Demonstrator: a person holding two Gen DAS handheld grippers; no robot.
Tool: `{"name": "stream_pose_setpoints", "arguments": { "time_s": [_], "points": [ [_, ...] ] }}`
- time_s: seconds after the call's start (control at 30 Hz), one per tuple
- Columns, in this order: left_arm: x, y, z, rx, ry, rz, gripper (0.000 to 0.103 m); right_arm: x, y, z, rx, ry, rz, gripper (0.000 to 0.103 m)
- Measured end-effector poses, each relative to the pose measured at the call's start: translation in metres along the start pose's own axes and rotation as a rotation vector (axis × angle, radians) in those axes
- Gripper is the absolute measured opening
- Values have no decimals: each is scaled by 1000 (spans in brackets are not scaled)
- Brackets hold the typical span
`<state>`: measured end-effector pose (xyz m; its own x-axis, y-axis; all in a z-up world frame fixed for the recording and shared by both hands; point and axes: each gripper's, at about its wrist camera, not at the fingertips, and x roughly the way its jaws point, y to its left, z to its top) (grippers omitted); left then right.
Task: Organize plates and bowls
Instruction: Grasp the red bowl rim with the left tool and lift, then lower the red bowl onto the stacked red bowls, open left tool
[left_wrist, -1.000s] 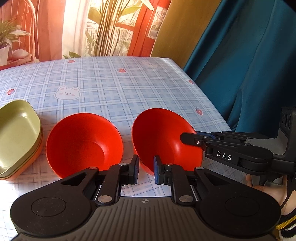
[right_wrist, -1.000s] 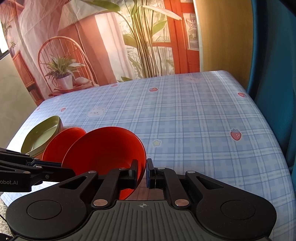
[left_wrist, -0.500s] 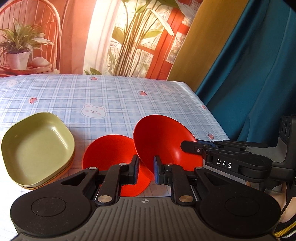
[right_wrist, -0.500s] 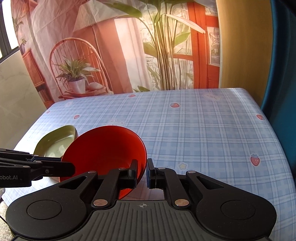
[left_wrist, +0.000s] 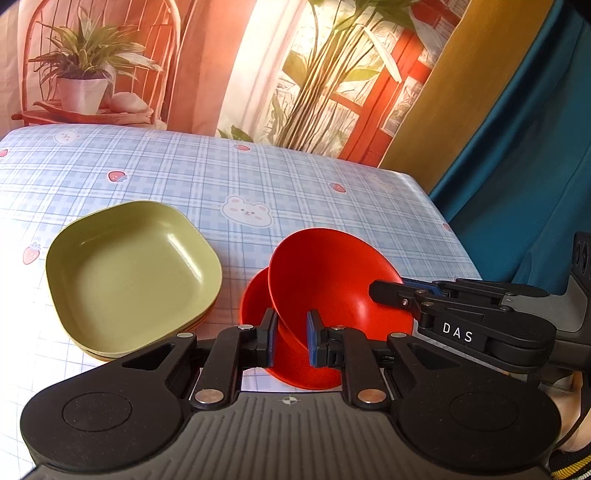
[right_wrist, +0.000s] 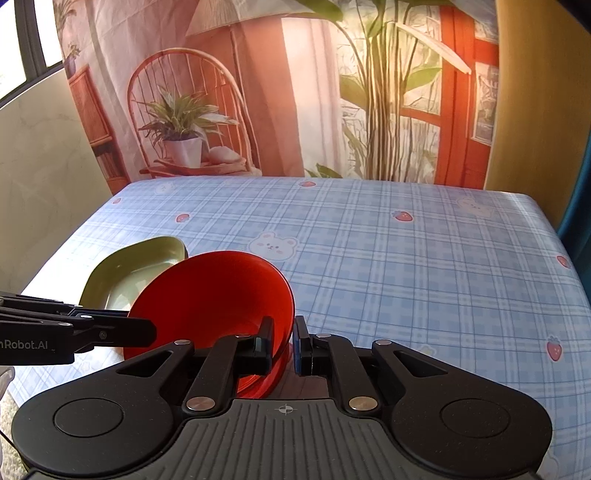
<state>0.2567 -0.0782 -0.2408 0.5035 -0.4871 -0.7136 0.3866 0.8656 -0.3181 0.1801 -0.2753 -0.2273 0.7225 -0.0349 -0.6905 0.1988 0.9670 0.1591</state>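
Tabletop (left_wrist: 295, 177) covered in pale blue plaid cloth printed with strawberries and bear faces. Near left edge, stack of square plates (left_wrist: 129, 273), green one on top, orange-toned rims showing beneath. Just right of stack, red bowl (left_wrist: 255, 302) resting on cloth, mostly hidden behind second, tilted red bowl. Cannot tell whether bowl touches stack.

Red bowls (left_wrist: 332, 280) — green plate (left_wrist: 129, 269) — blue-checked tablecloth (right_wrist: 406, 258) with strawberries, bears.
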Motion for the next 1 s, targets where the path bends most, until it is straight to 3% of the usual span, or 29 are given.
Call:
{"name": "stream_pose_setpoints", "arguments": {
  "time_s": [0.4, 0.5, 1.0],
  "points": [
    [8, 13, -4, -19, 41, -8, 18, 18, 10, -7, -39, 43, -18, 10],
    [8, 13, -4, -22, 40, -1, 19, 20, 9, -9, -38, 46, -22, 16],
    [20, 22, -9, -82, 78, 12, 22, 29, 4, -24, 28, 69, -13, 17]
  ]
}}
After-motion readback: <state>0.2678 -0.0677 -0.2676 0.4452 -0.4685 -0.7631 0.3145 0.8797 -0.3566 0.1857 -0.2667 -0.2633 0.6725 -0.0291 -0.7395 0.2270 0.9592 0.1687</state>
